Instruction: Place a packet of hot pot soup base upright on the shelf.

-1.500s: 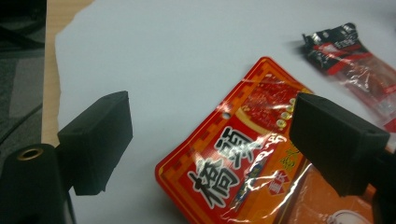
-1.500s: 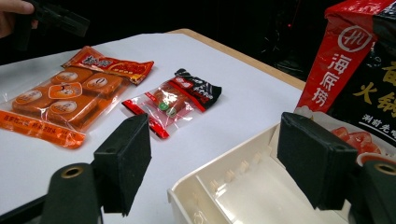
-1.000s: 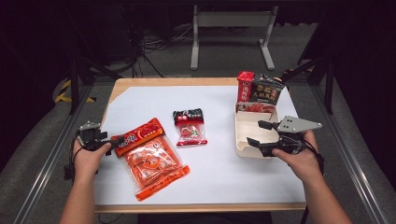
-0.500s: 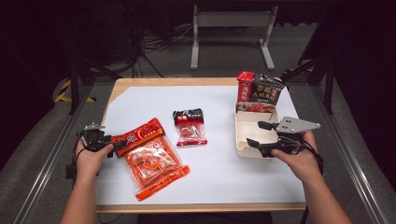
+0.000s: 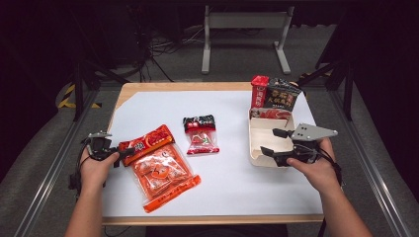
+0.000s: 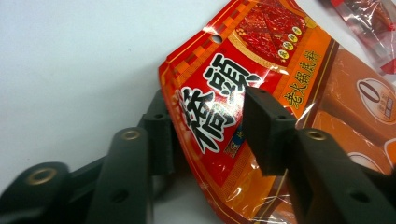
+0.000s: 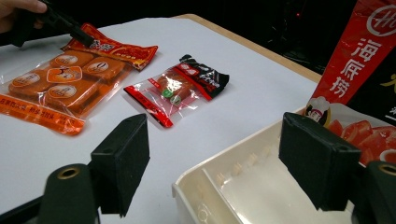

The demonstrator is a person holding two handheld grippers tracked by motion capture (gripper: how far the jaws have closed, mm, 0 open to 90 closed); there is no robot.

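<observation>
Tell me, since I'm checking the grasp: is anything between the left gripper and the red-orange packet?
Nothing visible. The left gripper already straddles the edge of the red-orange packet, its jaws having just been closing around it.

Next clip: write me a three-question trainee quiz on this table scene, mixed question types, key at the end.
1. True or false: the large orange-red packet lies between the jaws of the left hand-held gripper.
2. Which item lies mid-table? A) small red-and-black packet B) a bottle C) a spoon
3. Over what does the right hand-held gripper hover?

Key
1. True; the jaws have just been closing on its edge.
2. A
3. The corner of the cream tray, jaws open.
</observation>
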